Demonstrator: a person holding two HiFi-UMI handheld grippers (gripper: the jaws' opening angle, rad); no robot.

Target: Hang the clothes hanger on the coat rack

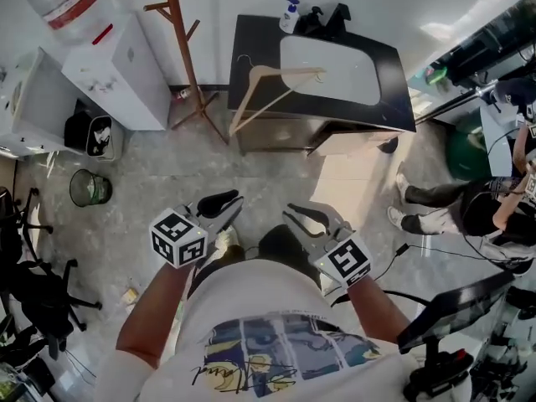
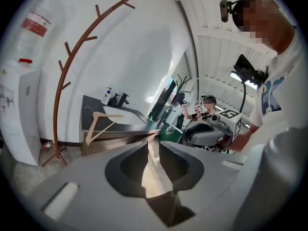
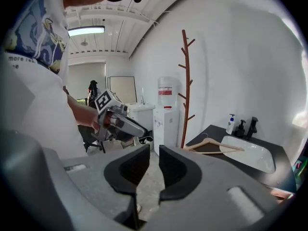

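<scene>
A wooden clothes hanger lies on the black counter, its wire hook toward the coat rack; it also shows in the left gripper view as hanger and in the right gripper view as hanger. The brown wooden coat rack stands left of the counter, against the wall. My left gripper and right gripper hover side by side over the floor, well short of the counter. Both have a narrow gap between the jaws and hold nothing: left gripper, right gripper.
A white water dispenser stands left of the rack, with a mesh bin nearby. The counter carries a white sink and a soap bottle. A person sits at the right. A black chair is at the left.
</scene>
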